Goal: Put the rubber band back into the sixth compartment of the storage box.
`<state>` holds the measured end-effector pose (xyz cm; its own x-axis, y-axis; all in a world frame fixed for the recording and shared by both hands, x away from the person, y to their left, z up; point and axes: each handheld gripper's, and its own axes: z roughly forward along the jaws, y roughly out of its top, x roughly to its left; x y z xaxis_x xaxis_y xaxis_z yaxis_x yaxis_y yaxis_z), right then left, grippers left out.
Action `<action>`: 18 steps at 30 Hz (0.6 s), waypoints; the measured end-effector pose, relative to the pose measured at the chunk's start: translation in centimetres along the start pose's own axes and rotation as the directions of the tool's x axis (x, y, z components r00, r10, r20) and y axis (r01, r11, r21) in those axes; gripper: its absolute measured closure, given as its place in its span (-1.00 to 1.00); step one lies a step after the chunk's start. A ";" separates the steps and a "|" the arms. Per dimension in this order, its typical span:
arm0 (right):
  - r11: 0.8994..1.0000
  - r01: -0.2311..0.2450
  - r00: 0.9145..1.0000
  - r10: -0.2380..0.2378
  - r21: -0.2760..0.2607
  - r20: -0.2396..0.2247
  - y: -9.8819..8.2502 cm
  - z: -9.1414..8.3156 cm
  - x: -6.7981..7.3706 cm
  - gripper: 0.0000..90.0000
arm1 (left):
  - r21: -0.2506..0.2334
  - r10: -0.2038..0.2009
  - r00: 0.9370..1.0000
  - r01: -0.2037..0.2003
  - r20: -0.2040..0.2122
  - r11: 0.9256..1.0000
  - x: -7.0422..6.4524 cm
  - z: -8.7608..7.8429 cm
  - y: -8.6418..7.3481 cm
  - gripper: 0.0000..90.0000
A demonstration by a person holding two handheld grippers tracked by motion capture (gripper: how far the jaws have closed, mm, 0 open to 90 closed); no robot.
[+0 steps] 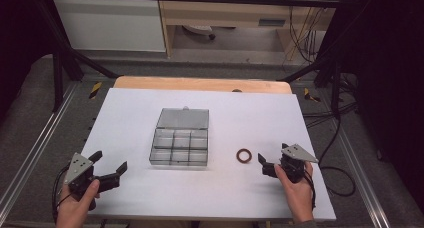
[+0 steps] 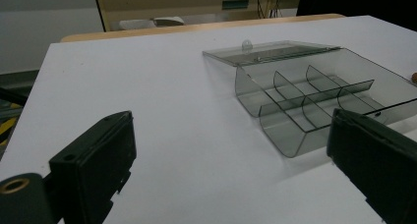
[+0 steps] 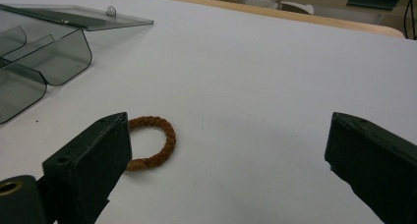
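High view. A white table top point(image 1: 150, 198) lies over a wooden board whose far edge shows as a tan strip. At the near left corner, the person's left hand point(image 1: 75, 208) holds the left gripper point(image 1: 109, 166), which carries a grey three-cornered plate; its two black jaws stand wide apart with nothing between them and point toward the table's middle. At the centre lies a clear smoky-grey compartment box point(image 1: 179, 147), divided into small cells by thin partitions; its hinged lid point(image 1: 183, 118) is folded back flat on the far side, and the cells appear bare. To the right of the box, apart from it, a brown braided ring point(image 1: 244, 155) lies flat on the white surface. Just right of the ring, the right gripper point(image 1: 265, 164) is held by the person's right hand point(image 1: 296, 188); the ring lies close before its jaw tips, not between them.

Left gripper view. The jaws rise from the lower corners, spread apart and holding nothing. The compartment box point(image 2: 314, 103) sits ahead and to the right, its rounded near wall facing the camera, its lid point(image 2: 268, 52) lying open behind it.

Right gripper view. The jaws stand wide apart and grip nothing. The braided ring point(image 3: 156, 140) rests on the table just beside the left-hand jaw, partly hidden behind it. A corner of the box point(image 3: 44, 57) appears at upper left.
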<state>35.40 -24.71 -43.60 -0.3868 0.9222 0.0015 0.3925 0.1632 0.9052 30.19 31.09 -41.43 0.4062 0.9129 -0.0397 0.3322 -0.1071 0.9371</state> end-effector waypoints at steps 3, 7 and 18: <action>1.000 0.005 1.000 -0.005 0.001 -0.008 0.1 -0.1 0.2 -0.90 | 0.004 0.005 1.000 -0.005 0.002 1.000 0.0 0.0 0.0 -0.90; 1.000 0.008 1.000 -0.008 0.009 -0.010 0.5 -0.2 0.3 -0.90 | 0.009 0.011 1.000 -0.011 0.009 1.000 0.0 0.1 0.0 -0.90; 0.997 0.070 0.997 -0.070 0.026 -0.017 3.7 1.0 1.3 -0.90 | 0.015 0.018 1.000 -0.018 0.003 1.000 0.0 0.1 -0.1 -0.90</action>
<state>37.19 -22.50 -40.72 -0.4269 0.9027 -0.0545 0.3862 0.2365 0.8916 30.24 31.09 -41.56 0.4148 0.9096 -0.0235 0.3370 -0.1295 0.9325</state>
